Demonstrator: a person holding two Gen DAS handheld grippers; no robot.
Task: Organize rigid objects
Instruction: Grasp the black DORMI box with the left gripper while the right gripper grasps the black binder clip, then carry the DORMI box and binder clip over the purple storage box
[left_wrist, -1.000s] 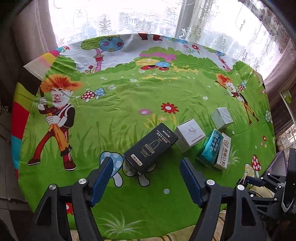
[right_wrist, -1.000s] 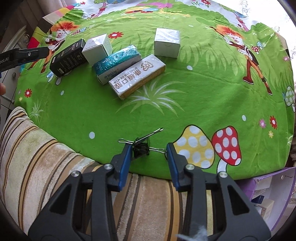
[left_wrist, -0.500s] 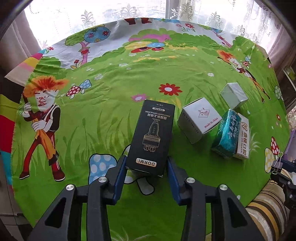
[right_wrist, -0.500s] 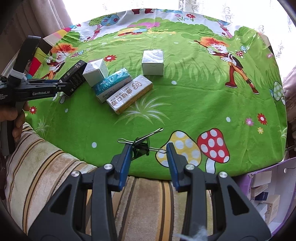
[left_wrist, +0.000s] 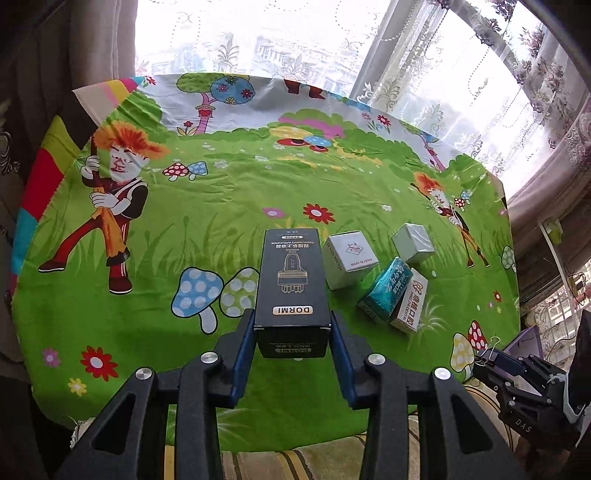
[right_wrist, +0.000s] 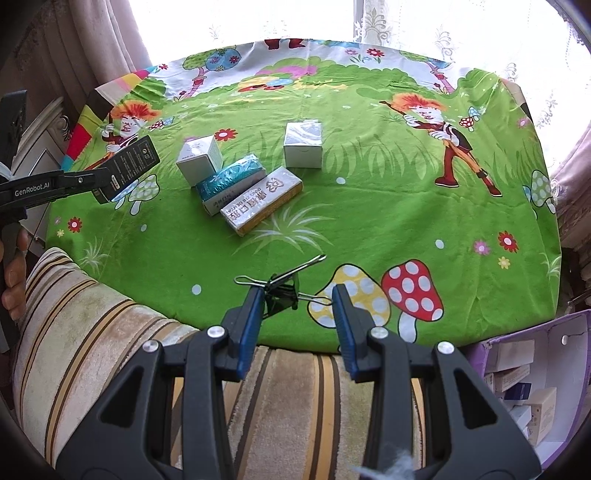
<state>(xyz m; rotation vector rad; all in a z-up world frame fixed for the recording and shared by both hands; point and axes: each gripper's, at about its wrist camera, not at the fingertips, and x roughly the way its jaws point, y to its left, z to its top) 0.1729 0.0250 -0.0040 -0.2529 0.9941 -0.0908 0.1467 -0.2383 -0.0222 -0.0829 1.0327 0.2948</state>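
My left gripper (left_wrist: 293, 325) is shut on the black DORMI box (left_wrist: 291, 280) and holds it above the green cartoon tablecloth (left_wrist: 207, 229); the box also shows lifted in the right wrist view (right_wrist: 129, 166). My right gripper (right_wrist: 295, 299) holds a black binder clip (right_wrist: 282, 293) between its fingers near the table's front edge. On the cloth lie a white cube box (right_wrist: 199, 158), a teal box (right_wrist: 231, 182), a white-and-yellow dental box (right_wrist: 262, 199) and a silver box (right_wrist: 303, 146).
A striped cushion (right_wrist: 110, 350) lies below the table's front edge. A purple bin (right_wrist: 524, 387) holding several small boxes stands at the lower right. Curtains and a window are behind the table.
My left gripper closed on the black box and lifted it off the cloth, straightening it. My right gripper kept hold of the binder clip and pulled back slightly.
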